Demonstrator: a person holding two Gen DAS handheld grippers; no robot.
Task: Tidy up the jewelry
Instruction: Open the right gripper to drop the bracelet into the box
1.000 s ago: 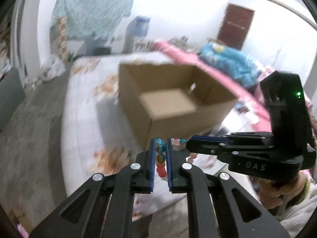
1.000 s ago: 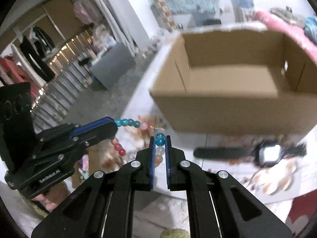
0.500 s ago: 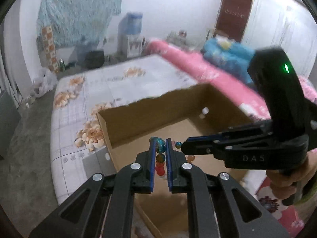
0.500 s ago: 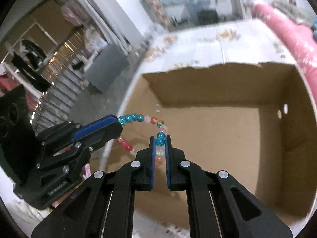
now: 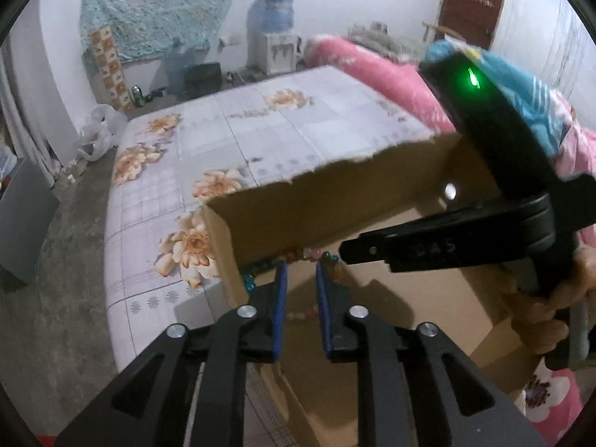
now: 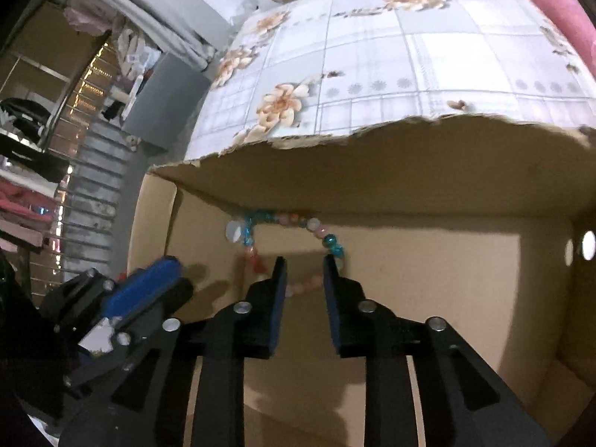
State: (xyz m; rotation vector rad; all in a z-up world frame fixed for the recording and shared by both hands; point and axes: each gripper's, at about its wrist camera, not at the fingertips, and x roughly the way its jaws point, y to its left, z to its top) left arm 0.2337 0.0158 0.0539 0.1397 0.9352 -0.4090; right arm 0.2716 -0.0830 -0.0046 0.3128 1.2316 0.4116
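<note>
A beaded bracelet [image 6: 294, 223] of teal, pink and red beads lies on the floor of an open cardboard box [image 6: 391, 186], by its far wall. In the left wrist view its beads [image 5: 313, 255] show just beyond my fingertips. My left gripper [image 5: 300, 279] is open and empty inside the box; it also shows in the right wrist view [image 6: 149, 287]. My right gripper [image 6: 303, 264] is open and empty, its tips right over the bracelet; it also shows in the left wrist view [image 5: 346, 251].
The box stands on a bed with a floral sheet [image 5: 260, 126]. Pink and blue bedding [image 5: 391, 78] lies at the right. A concrete floor [image 5: 44, 279] lies left of the bed. A water dispenser [image 5: 275, 33] stands at the far wall.
Both grippers opened and let go of the bracelet, which now lies in the box. Both moved lower into the box.
</note>
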